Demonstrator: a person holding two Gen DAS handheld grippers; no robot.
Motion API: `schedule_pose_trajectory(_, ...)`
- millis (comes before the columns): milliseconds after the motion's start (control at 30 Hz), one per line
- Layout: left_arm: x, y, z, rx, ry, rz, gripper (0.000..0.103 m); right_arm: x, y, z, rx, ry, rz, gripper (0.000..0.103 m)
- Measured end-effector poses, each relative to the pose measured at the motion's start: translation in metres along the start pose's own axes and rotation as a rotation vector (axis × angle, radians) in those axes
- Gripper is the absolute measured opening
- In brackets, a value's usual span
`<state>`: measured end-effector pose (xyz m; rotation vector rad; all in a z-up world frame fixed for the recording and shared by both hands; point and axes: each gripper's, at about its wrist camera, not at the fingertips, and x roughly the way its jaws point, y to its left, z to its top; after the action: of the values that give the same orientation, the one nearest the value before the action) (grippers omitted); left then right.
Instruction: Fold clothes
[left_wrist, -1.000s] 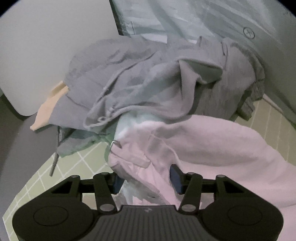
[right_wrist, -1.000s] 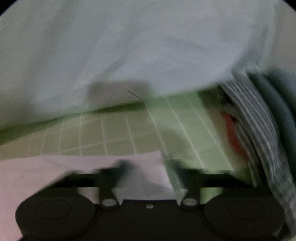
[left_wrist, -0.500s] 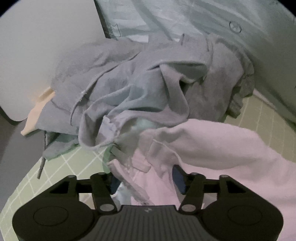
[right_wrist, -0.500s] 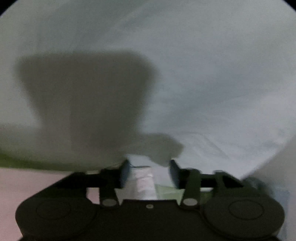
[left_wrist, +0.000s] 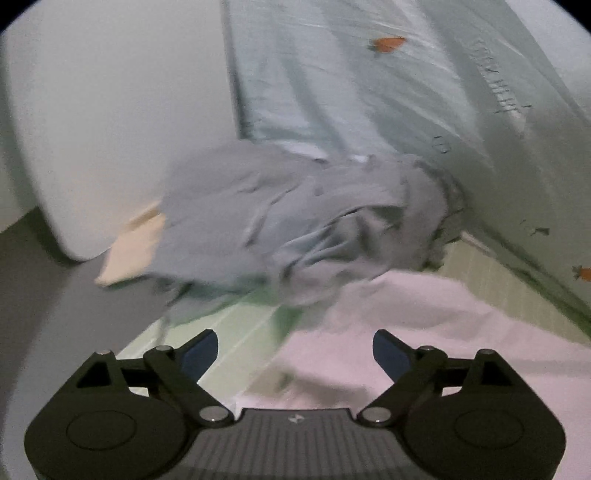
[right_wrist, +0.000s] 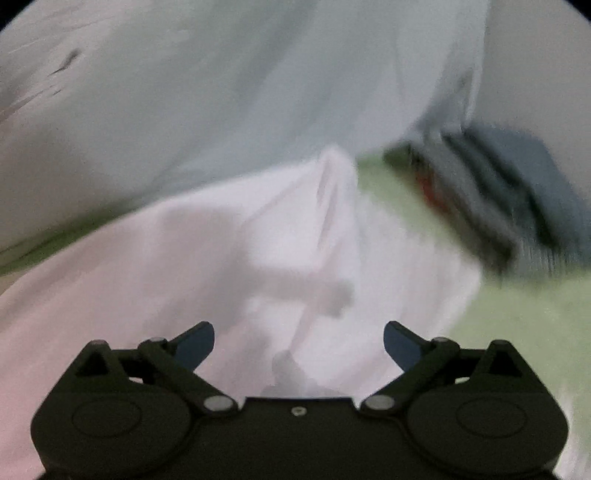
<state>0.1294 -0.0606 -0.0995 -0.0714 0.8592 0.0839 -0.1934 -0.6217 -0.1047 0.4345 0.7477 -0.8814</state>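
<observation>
Pink garment (left_wrist: 424, 332), spread on green checked bed sheet (left_wrist: 236, 332): left tongs (left_wrist: 295, 350) and right tongs (right_wrist: 298, 341) opening, empty; judged next: regrip opposite edges evenly, clear of grey pile (left_wrist: 295, 221).

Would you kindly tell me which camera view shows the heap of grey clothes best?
The left wrist view. The grey heap fills its middle, lying on the green checked sheet behind the pink garment, though blurred. The right wrist view shows none of it, only the pink garment and a striped pile.
</observation>
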Motion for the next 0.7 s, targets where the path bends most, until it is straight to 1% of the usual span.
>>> schedule_pose_trajectory(67, -0.008, 0.025, -0.013, -0.031, 0.024, 0.007, 0.091, -0.020, 0.018, -0.028, 0.012, 0.042, 0.039, 0.100)
schedule_pose_trajectory(167, -0.007, 0.067, -0.044, -0.141, 0.128, -0.022, 0.091, -0.048, 0.038, -0.068, 0.040, 0.092, 0.069, 0.100)
schedule_pose_trajectory(267, -0.002, 0.104, -0.078, -0.240, 0.230, -0.033, 0.091, -0.066, 0.061, -0.096, 0.038, 0.152, 0.114, 0.100)
schedule_pose_trajectory(300, -0.002, 0.113, -0.088, -0.275, 0.251, -0.039, 0.091, -0.072, 0.068, -0.103, 0.032, 0.169, 0.129, 0.100)
schedule_pose_trajectory(400, -0.003, 0.133, -0.111, -0.356, 0.283, -0.112, 0.091, -0.090, 0.089, -0.116, 0.012, 0.177, 0.161, 0.100)
schedule_pose_trajectory(433, -0.004, 0.135, -0.116, -0.356, 0.275, -0.133, 0.091, -0.094, 0.093, -0.120, 0.013, 0.182, 0.172, 0.100)
schedule_pose_trajectory(533, -0.006, 0.131, -0.120, -0.318, 0.242, -0.152, 0.089, -0.107, 0.104, -0.131, 0.016, 0.197, 0.205, 0.100)
schedule_pose_trajectory(567, -0.005, 0.128, -0.120, -0.309, 0.233, -0.171, 0.080, -0.110, 0.106, -0.136, 0.010, 0.201, 0.212, 0.100)
schedule_pose_trajectory(600, -0.003, 0.125, -0.120, -0.299, 0.224, -0.190, 0.067, -0.114, 0.109, -0.141, 0.004, 0.205, 0.219, 0.100)
schedule_pose_trajectory(633, -0.002, 0.123, -0.119, -0.295, 0.219, -0.213, 0.060, -0.119, 0.111, -0.147, -0.004, 0.210, 0.226, 0.100)
schedule_pose_trajectory(667, 0.000, 0.123, -0.118, -0.299, 0.220, -0.232, 0.048, -0.123, 0.113, -0.154, -0.012, 0.215, 0.234, 0.100)
schedule_pose_trajectory(700, 0.000, 0.123, -0.118, -0.306, 0.219, -0.230, 0.033, -0.128, 0.115, -0.160, -0.019, 0.220, 0.241, 0.100)
